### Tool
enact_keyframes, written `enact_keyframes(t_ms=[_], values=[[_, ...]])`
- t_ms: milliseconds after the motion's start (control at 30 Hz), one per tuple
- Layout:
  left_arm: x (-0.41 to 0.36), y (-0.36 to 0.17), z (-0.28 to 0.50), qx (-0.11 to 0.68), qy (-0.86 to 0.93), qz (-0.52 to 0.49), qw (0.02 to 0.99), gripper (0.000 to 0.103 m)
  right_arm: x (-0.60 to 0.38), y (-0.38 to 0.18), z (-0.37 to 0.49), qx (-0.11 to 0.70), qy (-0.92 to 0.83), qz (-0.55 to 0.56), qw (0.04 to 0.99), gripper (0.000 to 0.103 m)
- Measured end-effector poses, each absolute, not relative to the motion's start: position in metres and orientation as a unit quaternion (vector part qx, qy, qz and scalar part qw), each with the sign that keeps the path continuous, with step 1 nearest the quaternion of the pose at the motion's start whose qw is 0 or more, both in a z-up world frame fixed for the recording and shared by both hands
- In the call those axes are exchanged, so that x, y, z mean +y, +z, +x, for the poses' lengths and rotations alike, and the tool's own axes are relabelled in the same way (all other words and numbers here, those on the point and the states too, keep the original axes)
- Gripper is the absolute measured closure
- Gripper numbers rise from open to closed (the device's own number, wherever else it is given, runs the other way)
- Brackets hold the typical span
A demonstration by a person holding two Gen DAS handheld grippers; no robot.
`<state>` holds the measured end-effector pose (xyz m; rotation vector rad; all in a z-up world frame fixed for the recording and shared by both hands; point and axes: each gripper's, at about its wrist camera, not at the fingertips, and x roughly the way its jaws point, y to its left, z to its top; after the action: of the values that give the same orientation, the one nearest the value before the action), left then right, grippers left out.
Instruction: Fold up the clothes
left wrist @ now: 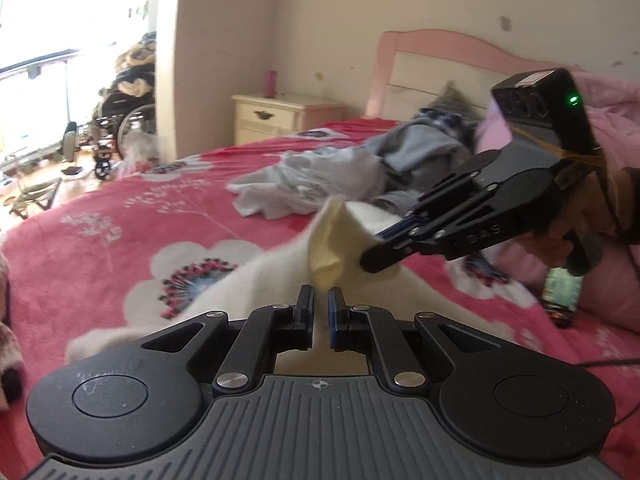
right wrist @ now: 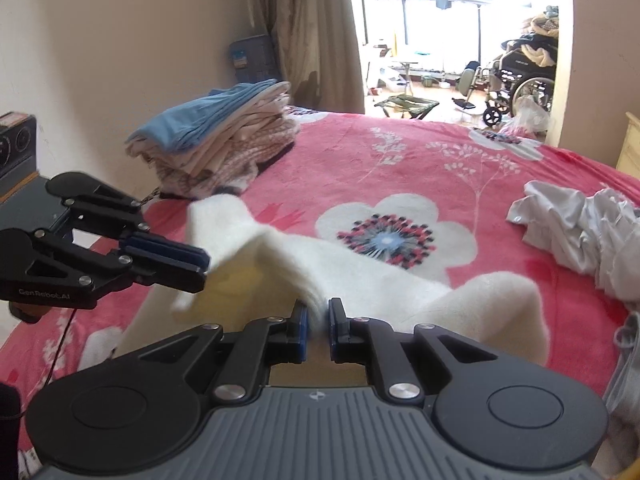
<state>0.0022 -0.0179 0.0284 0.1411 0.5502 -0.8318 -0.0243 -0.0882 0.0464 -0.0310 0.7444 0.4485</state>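
I am pinching the cream garment (right wrist: 304,256) at lower centre with both the left tool (right wrist: 202,266) and right tool (right wrist: 318,322) | lifting it over the bed (right wrist: 400,168) | judging: keeping edges aligned and taut.

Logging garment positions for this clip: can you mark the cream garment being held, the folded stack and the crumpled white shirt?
cream garment (right wrist: 320,256), right wrist view, on its raised middle fold.
folded stack (right wrist: 216,148), right wrist view, on the side of the pile.
crumpled white shirt (right wrist: 580,232), right wrist view, on its bunched centre.
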Motion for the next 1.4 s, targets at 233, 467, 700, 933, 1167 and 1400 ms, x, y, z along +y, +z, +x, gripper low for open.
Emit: enact_keyframes(t_ms=[233,467,700,933,1167,1400], values=[[-0.029,0.017,-0.028,0.272,-0.43,0.114,0.853,0.097,-0.078,0.029,-0.054,0.364,0.213,-0.017,0.907,0.092],[-0.021,-0.018,-0.065,0.312,-0.434,0.183,0.825,0.072,-0.081,0.013,-0.064,0.367,0.198,-0.007,0.909,0.092],[0.015,-0.044,-0.054,0.404,-0.363,0.085,0.835,0.055,-0.071,-0.019,-0.086,0.377,0.186,-0.068,0.905,0.09],[0.066,-0.067,-0.011,0.481,-0.282,-0.117,0.822,0.046,-0.109,-0.025,-0.104,0.415,0.172,0.07,0.89,0.072],[0.084,-0.09,0.013,0.492,-0.237,-0.267,0.794,0.04,-0.188,-0.077,-0.103,0.436,0.075,0.463,0.768,0.062],[0.072,-0.094,0.016,0.48,-0.209,-0.263,0.81,0.041,-0.175,-0.103,-0.09,0.424,0.054,0.534,0.729,0.06]])
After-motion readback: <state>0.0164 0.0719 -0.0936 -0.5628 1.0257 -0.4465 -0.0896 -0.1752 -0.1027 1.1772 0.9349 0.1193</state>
